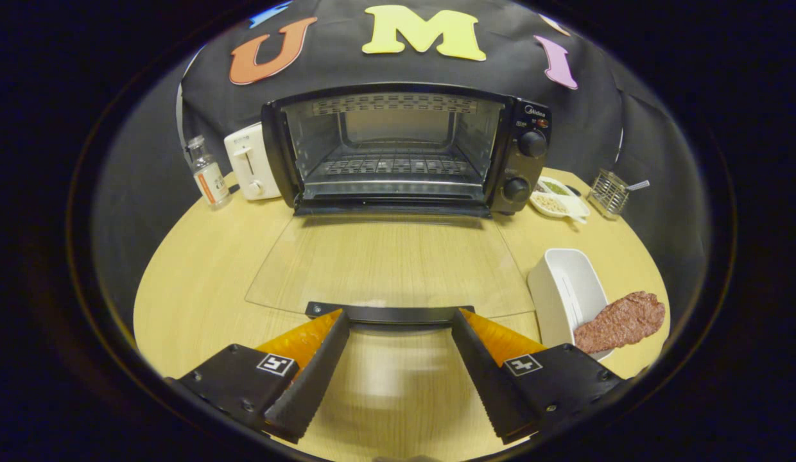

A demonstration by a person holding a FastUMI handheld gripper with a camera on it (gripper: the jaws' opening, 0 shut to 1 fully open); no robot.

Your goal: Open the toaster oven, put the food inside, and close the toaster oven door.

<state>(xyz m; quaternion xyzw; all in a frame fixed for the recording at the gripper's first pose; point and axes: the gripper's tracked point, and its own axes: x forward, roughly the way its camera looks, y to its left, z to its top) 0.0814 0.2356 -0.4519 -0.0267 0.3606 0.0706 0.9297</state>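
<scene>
The black toaster oven (526,154) stands at the back of the round wooden table. Its glass door (388,263) lies folded down flat toward me, and the wire rack inside is bare. The door's dark handle (391,313) runs just ahead of my fingertips. My gripper (398,316) is open, its fingers spread wide with nothing between them. The food, a brown slab of meat (619,319), rests on the near end of a white rectangular dish (562,282) to the right of the right finger.
Left of the oven stand a white toaster (250,163) and a small glass bottle (207,173). To its right are a white divided dish of seeds (558,200) and a wire holder (610,192). The table edge curves close on both sides.
</scene>
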